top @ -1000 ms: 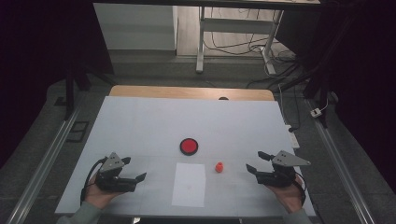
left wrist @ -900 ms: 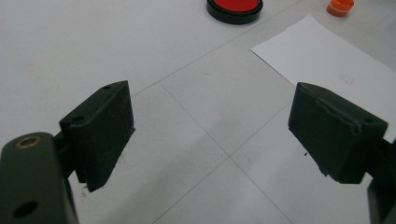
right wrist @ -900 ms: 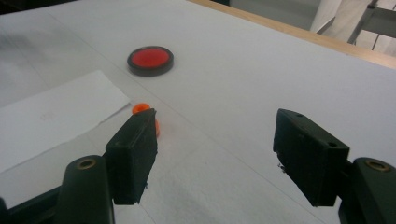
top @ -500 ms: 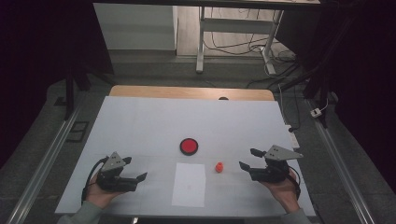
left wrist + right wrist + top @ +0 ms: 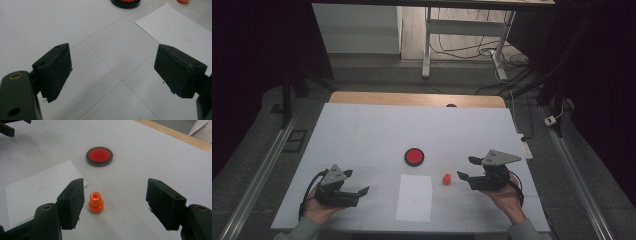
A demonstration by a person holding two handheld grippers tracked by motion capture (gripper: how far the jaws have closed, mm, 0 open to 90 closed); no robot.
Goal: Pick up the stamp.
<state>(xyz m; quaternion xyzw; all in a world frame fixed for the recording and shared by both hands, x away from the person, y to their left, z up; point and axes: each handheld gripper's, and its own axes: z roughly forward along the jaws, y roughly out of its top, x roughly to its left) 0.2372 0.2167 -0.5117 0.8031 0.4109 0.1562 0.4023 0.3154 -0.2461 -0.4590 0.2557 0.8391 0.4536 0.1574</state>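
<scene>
On the white table a small orange peg stands upright, just right of a white sheet of paper and in front of a round red disc with a black rim. The right gripper is held just right of the peg with its jaws spread wide and nothing between them. In the right gripper view the peg sits low between the two jaws, close beside the left one and apart from it, with the disc farther off and the paper to the left. The left gripper rests near the table's front left, left of the paper, its jaws also wide and empty; in the left gripper view bare tabletop lies between them, with the paper's corner beyond the right jaw.
</scene>
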